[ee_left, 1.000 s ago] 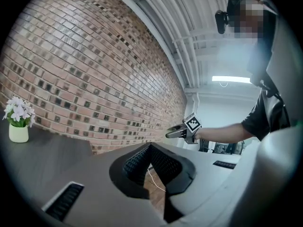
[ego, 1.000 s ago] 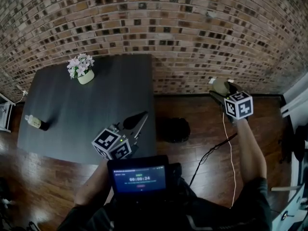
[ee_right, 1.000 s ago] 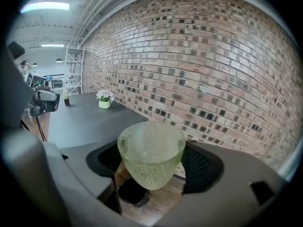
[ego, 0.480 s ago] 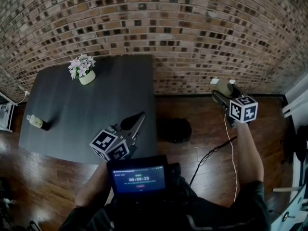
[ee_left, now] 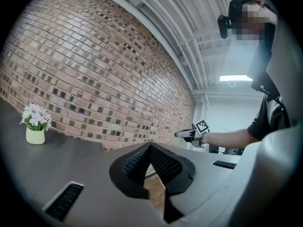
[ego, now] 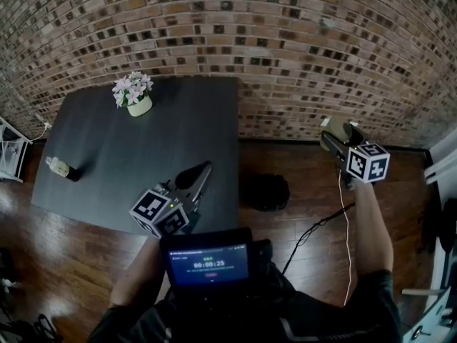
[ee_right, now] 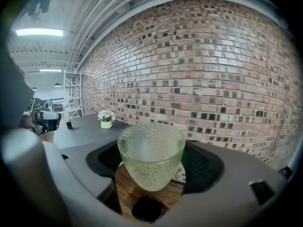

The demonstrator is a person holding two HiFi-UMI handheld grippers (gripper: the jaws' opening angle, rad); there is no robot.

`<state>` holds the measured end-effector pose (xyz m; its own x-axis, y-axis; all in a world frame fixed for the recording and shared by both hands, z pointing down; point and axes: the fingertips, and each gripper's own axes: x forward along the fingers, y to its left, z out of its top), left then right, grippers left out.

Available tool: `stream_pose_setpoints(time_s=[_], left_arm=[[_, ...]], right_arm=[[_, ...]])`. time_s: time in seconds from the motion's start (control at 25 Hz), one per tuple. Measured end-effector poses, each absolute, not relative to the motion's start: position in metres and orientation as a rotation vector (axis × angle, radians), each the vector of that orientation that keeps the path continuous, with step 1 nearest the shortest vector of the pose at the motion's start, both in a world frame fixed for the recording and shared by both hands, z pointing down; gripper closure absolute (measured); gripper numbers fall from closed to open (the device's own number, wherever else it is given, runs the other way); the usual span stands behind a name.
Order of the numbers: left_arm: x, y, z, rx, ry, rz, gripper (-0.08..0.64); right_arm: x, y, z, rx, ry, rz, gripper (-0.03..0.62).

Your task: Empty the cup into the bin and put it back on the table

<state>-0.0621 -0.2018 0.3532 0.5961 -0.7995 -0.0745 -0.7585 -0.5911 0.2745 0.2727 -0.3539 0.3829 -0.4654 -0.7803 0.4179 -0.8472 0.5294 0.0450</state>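
Observation:
A pale green dimpled glass cup (ee_right: 151,152) stands upright between the jaws of my right gripper (ee_right: 151,161), which is shut on it; no contents show inside. In the head view this gripper (ego: 337,133) holds the cup (ego: 330,126) over the wooden floor, right of the black bin (ego: 265,191). The bin (ee_right: 149,208) shows as a dark opening low beneath the cup. My left gripper (ego: 202,170) hovers over the near right corner of the dark grey table (ego: 143,148). Its pads (ee_left: 142,162) meet at the tips with nothing between them.
A small pot of pink-white flowers (ego: 136,95) stands at the table's far side, and a little dark bottle (ego: 61,168) near its left edge. A brick wall (ego: 285,48) runs behind. A cable (ego: 314,224) lies on the floor by the bin.
My right gripper has drifted a little to the right with the cup, further from the bin. The left gripper has hardly moved.

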Motion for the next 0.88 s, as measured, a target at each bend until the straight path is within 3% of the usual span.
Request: stream_pose_setpoints(time_s=[0.28,0.88], left_arm=[[-0.095,-0.194,0.348,2.568,-1.419,-0.302,0.563],[-0.169,-0.162,0.362,2.448,-1.681,-0.285,0.563]], right_arm=[[0.23,-0.347,0.38,1.228,-2.446,0.217,0.207],[0.049,-0.3,0.388,0.716,-2.648,0.154,0.207]])
